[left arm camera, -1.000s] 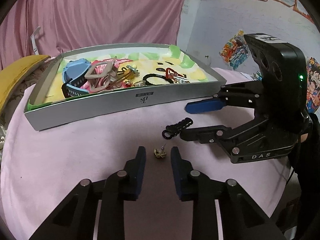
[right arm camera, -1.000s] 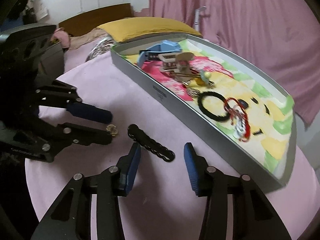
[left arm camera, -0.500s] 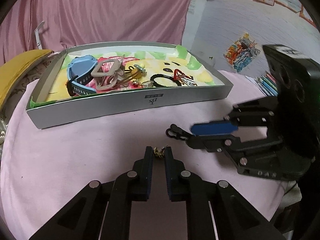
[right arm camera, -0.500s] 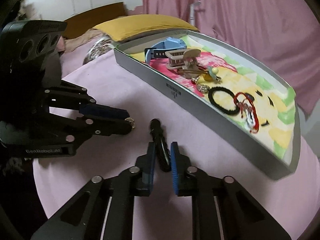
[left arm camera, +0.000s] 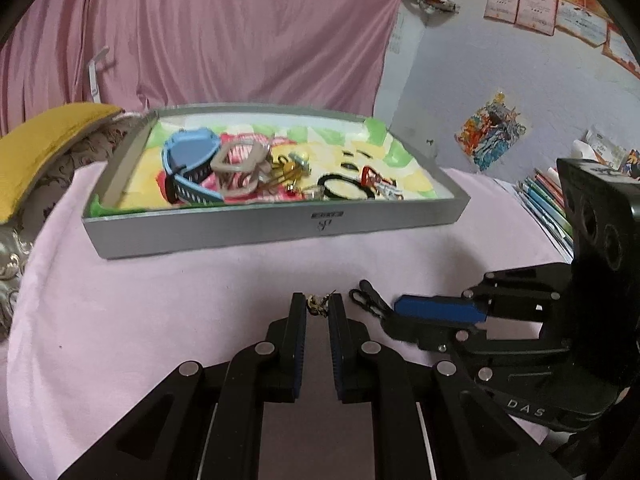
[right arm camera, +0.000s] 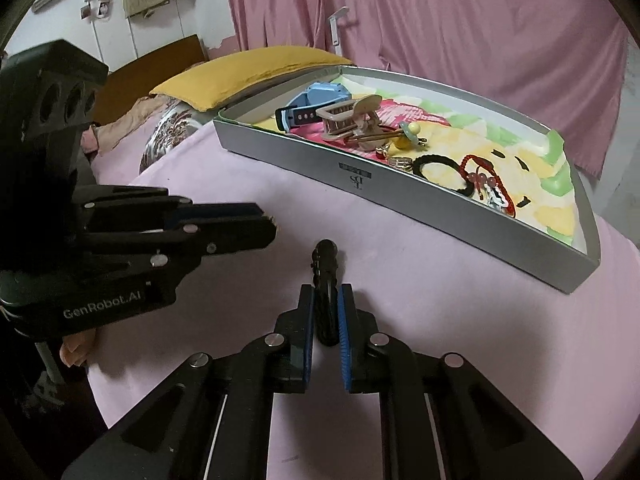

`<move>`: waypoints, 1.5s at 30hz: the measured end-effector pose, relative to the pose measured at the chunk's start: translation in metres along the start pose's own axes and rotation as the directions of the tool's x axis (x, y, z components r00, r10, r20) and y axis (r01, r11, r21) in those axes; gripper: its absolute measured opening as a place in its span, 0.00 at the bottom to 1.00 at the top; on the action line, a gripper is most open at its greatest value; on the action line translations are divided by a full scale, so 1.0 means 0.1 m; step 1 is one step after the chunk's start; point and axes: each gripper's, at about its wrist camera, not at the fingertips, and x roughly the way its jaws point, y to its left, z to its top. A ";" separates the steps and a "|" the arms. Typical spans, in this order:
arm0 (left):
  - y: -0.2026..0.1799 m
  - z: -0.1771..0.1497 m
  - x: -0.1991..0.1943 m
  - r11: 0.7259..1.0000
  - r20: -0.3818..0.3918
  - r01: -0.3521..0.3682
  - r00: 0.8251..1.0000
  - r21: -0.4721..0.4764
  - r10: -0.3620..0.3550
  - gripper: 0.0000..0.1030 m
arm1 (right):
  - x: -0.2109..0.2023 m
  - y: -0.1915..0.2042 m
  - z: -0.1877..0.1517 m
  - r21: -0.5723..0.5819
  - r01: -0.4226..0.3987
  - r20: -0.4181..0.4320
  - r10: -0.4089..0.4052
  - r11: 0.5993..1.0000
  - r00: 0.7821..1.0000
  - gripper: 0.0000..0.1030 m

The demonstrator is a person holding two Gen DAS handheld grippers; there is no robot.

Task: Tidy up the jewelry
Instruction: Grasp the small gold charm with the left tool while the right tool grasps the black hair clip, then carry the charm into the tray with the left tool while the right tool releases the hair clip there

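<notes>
My left gripper [left arm camera: 318,307] is shut on a small gold earring [left arm camera: 316,305] and holds it just above the pink cloth. My right gripper [right arm camera: 326,308] is shut on a black hair clip [right arm camera: 326,276], whose tip sticks out past the fingertips; the clip also shows in the left wrist view [left arm camera: 366,300]. The grey jewelry tray [left arm camera: 280,232] lies beyond both grippers and holds a blue watch [left arm camera: 192,164], a beige claw clip [left arm camera: 240,160], a black hair tie [left arm camera: 344,188] and a red bracelet [left arm camera: 376,180].
The pink cloth [left arm camera: 160,300] covers the round table. A yellow pillow [left arm camera: 40,144] lies at the far left beside the tray. Books and pens [left arm camera: 548,204] lie at the right edge. A pink curtain [left arm camera: 220,32] hangs behind the tray.
Both grippers closed from open: the left onto the gold earring, the right onto the black hair clip. Both have since lifted a little, and the tray looks farther off.
</notes>
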 end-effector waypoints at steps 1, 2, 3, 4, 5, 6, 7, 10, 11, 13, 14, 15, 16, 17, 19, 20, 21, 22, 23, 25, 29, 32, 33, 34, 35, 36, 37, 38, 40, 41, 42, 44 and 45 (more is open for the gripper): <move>-0.01 0.01 -0.02 1.000 0.010 -0.004 1.000 0.005 0.004 0.10 | -0.03 0.01 0.00 0.004 0.003 0.019 -0.003 1.000 1.000 0.10; -0.02 0.02 -0.03 1.000 0.018 -0.006 1.000 0.008 0.006 0.10 | -0.06 0.01 0.00 0.005 0.005 0.031 -0.005 1.000 1.000 0.10; -0.03 0.03 -0.05 1.000 0.029 -0.010 1.000 0.012 0.010 0.10 | -0.08 0.02 0.00 0.006 0.006 0.038 -0.006 1.000 0.999 0.10; -0.03 0.04 -0.06 1.000 0.037 -0.012 0.999 0.013 0.012 0.10 | -0.09 0.02 0.00 0.009 0.008 0.047 -0.008 1.000 0.999 0.10; -0.03 0.05 -0.07 1.000 0.043 -0.013 0.999 0.014 0.012 0.10 | -0.11 0.02 0.00 0.011 0.007 0.053 -0.008 1.000 0.999 0.10; -0.03 0.06 -0.08 1.000 0.049 -0.015 0.999 0.014 0.014 0.10 | -0.12 0.01 -0.01 0.015 0.007 0.057 -0.008 1.000 0.998 0.10; -0.03 0.07 -0.09 1.000 0.054 -0.017 0.998 0.014 0.016 0.10 | -0.13 0.01 -0.01 0.019 0.007 0.062 -0.008 1.000 0.998 0.10; -0.04 0.10 -0.13 1.000 0.074 -0.020 0.997 0.012 0.019 0.10 | -0.18 -0.02 -0.01 0.031 0.013 0.092 -0.015 0.999 0.996 0.10; -0.04 0.11 -0.14 1.000 0.086 -0.024 0.996 0.014 0.023 0.10 | -0.21 -0.03 -0.01 0.036 0.015 0.108 -0.018 0.999 0.994 0.10; -0.05 0.14 -0.17 0.999 0.119 -0.041 0.992 0.021 0.039 0.10 | -0.28 -0.05 0.00 0.047 0.021 0.145 -0.027 0.999 0.989 0.10; -0.05 0.15 -0.18 0.999 0.131 -0.043 0.991 0.021 0.040 0.10 | -0.31 -0.06 0.01 0.049 0.031 0.170 -0.039 0.998 0.985 0.10; -0.05 0.18 -0.20 0.999 0.154 -0.043 0.987 0.016 0.040 0.10 | -0.37 -0.07 0.02 0.052 0.045 0.204 -0.055 0.998 0.977 0.10; -0.05 0.20 -0.21 0.999 0.170 -0.041 0.985 0.012 0.039 0.10 | -0.40 -0.09 0.03 0.057 0.056 0.228 -0.068 0.997 0.971 0.10; -0.05 0.24 -0.23 0.999 0.204 -0.040 0.978 0.007 0.038 0.10 | -0.46 -0.10 0.05 0.065 0.077 0.268 -0.091 0.995 0.959 0.10; -0.06 0.30 -0.27 0.999 0.264 -0.048 0.963 0.007 0.045 0.10 | -0.56 -0.13 0.09 0.078 0.113 0.337 -0.133 0.990 0.932 0.10; -0.08 0.33 -0.29 0.998 0.289 -0.055 0.956 0.011 0.050 0.10 | -0.59 -0.14 0.10 0.083 0.127 0.363 -0.149 0.988 0.920 0.10; -0.10 0.36 -0.30 0.998 0.324 -0.066 0.944 0.016 0.057 0.10 | -0.65 -0.16 0.13 0.091 0.149 0.401 -0.173 0.985 0.900 0.10; -0.11 0.38 -0.31 0.997 0.343 -0.071 0.938 0.020 0.060 0.10 | -0.68 -0.17 0.15 0.099 0.160 0.423 -0.187 0.982 0.887 0.10; -0.14 0.42 -0.32 0.997 0.369 -0.079 0.927 0.024 0.065 0.10 | -0.71 -0.20 0.18 0.109 0.168 0.444 -0.199 0.980 0.874 0.10; -0.18 0.50 -0.33 0.995 0.414 -0.090 0.907 0.031 0.070 0.10 | -0.76 -0.25 0.23 0.128 0.175 0.474 -0.215 0.976 0.854 0.10; -0.25 0.66 -0.30 0.993 0.463 -0.111 0.883 0.045 0.077 0.10 | -0.82 -0.35 0.34 0.155 0.200 0.515 -0.252 0.967 0.819 0.10; -0.28 0.77 -0.25 0.991 0.493 -0.124 0.866 0.059 0.079 0.10 | -0.82 -0.43 0.43 0.165 0.225 0.526 -0.278 0.960 0.804 0.10; -0.29 0.80 -0.23 0.990 0.502 -0.128 0.861 0.060 0.080 0.10 | -0.81 -0.47 0.47 0.170 0.234 0.531 -0.289 0.957 0.797 0.10; -0.29 0.84 -0.20 0.990 0.507 -0.131 0.858 0.059 0.083 0.10 | -0.82 -0.50 0.49 0.173 0.241 0.534 -0.297 0.955 0.792 0.10; -0.30 0.87 -0.17 0.990 0.508 -0.130 0.857 0.059 0.083 0.10 | -0.80 -0.53 0.53 0.176 0.251 0.537 -0.307 0.952 0.786 0.10; -0.30 0.90 -0.13 0.990 0.508 -0.128 0.857 0.058 0.082 0.10 | -0.78 -0.56 0.57 0.179 0.258 0.541 -0.314 0.949 0.780 0.10; -0.29 0.92 -0.09 0.990 0.508 -0.130 0.857 0.058 0.083 0.10 | -0.77 -0.58 0.59 0.182 0.263 0.544 -0.320 0.948 0.776 0.10; -0.30 0.95 -0.04 0.989 0.510 -0.132 0.856 0.060 0.083 0.10 | -0.74 -0.61 0.63 0.185 0.272 0.545 -0.329 0.944 0.771 0.10; -0.29 0.99 0.03 0.989 0.511 -0.134 0.855 0.060 0.085 0.10 | -0.69 -0.64 0.70 0.191 0.275 0.544 -0.335 0.942 0.770 0.10; -0.29 1.01 0.07 0.989 0.509 -0.132 0.857 0.060 0.083 0.10 | -0.66 -0.66 0.72 0.194 0.276 0.540 -0.337 0.941 0.771 0.10; -0.28 1.03 0.11 0.989 0.504 -0.133 0.860 0.060 0.085 0.10 | -0.62 -0.67 0.75 0.195 0.278 0.536 -0.340 0.941 0.773 0.10; -0.26 1.06 0.17 0.989 0.495 -0.133 0.865 0.063 0.085 0.10 | -0.56 -0.70 0.79 0.198 0.281 0.528 -0.344 0.939 0.777 0.10; -0.27 1.07 0.20 0.989 0.491 -0.132 0.867 0.063 0.085 0.10 | -0.52 -0.72 0.81 0.199 0.282 0.521 -0.345 0.939 0.781 0.10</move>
